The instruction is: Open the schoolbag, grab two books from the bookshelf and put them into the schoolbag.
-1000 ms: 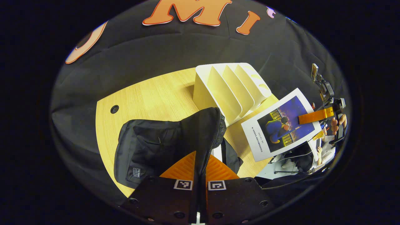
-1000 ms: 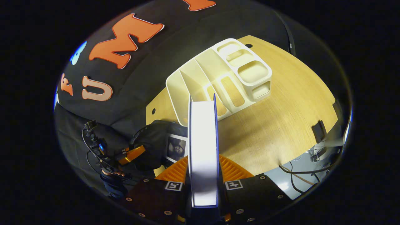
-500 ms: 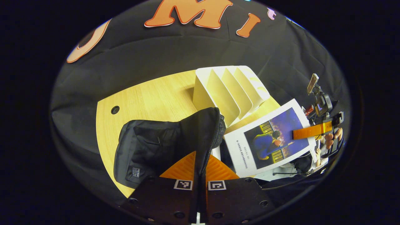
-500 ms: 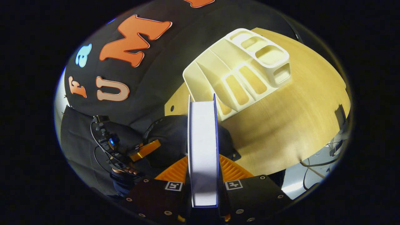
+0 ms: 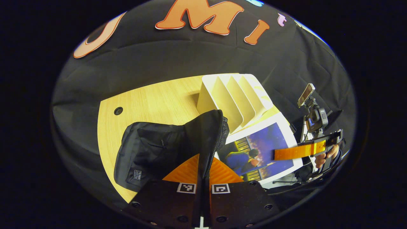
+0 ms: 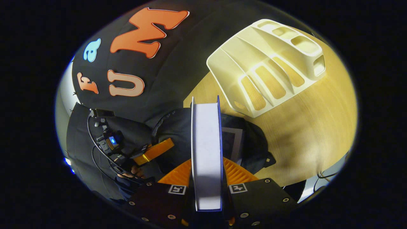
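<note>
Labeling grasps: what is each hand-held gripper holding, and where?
Left hand-held gripper: schoolbag, by the zippered edge of its opening. Right hand-held gripper: book, across its covers.

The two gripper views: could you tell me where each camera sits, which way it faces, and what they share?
Left gripper view: rides the left gripper, shut on the schoolbag flap, facing the bookshelf; the right gripper and a hand appear farther off.
Right gripper view: rides the right gripper, shut on a book, looking over the bag.
Shared: schoolbag, bookshelf, book, wooden table.

Both views above shared schoolbag [image 5: 159,149]
</note>
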Motion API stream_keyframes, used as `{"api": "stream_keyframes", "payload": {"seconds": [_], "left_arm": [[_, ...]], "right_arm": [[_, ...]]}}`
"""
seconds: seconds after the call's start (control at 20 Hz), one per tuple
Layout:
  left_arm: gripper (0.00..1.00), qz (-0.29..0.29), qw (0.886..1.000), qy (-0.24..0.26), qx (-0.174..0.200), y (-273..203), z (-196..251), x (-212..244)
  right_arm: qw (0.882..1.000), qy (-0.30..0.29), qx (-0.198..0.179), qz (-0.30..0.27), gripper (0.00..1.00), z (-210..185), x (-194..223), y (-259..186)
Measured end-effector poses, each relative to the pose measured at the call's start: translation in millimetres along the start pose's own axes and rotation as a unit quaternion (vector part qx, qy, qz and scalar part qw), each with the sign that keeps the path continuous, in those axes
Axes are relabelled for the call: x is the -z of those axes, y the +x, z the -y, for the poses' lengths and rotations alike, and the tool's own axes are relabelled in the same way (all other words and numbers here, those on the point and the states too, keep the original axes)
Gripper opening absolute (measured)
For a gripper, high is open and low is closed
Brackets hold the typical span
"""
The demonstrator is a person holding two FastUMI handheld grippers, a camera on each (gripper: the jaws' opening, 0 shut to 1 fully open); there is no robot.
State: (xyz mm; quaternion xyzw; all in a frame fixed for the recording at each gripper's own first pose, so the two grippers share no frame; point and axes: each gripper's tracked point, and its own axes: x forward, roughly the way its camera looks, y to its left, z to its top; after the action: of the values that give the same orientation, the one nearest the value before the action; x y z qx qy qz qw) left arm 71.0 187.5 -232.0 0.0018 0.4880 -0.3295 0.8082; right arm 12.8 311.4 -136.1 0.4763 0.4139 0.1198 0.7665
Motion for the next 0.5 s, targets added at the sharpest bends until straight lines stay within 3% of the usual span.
{"api": "stream_keyframes", "payload": {"seconds": [0.3, 0.5], "left_arm": [[0.04, 0.009, 1.000, -0.016, 0.012, -1.1, 1.2, -0.6], [0.04, 0.009, 1.000, -0.023, 0.019, 1.3, 1.1, -1.2]], "right_arm": [[1.000, 0.012, -0.005, 0.017, 0.34, -0.4, 4.1, 43.9], [0.997, 0.061, -0.011, 0.053, 0.34, 2.8, -0.4, 72.2]]}}
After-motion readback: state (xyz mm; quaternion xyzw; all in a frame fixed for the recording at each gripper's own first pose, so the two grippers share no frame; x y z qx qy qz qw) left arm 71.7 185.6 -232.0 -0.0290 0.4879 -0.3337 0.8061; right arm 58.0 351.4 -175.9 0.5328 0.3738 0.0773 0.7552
